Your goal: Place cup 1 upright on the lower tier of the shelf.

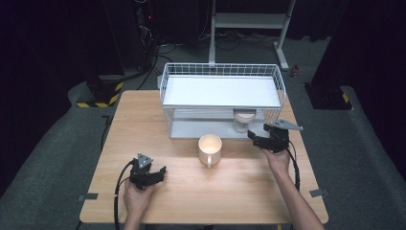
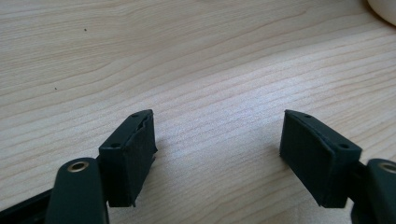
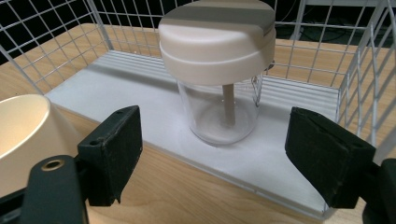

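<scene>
A clear glass jar (image 1: 243, 120) (image 3: 219, 114) with a cream lid stands on the lower shelf of a white wire rack (image 1: 220, 91), at its right end. A cream mug (image 1: 209, 148) (image 3: 23, 126) sits on the wooden table (image 1: 191, 191) just in front of the rack. My right gripper (image 1: 253, 138) (image 3: 215, 128) is level with the jar and a little short of it, open, nothing between its jaws. My left gripper (image 1: 160, 172) (image 2: 217, 140) hovers low over bare wood at the front left, open and holding nothing. The mug's rim (image 2: 385, 9) peeks in at the left gripper view's top right corner.
The rack's upper shelf (image 1: 220, 88) overhangs the jar, and wire walls (image 3: 355, 60) close the rack's sides and back. Behind the table are a white stand's legs (image 1: 249, 28) and cables on the dark floor. Yellow-black tape (image 1: 100, 98) marks the floor at left.
</scene>
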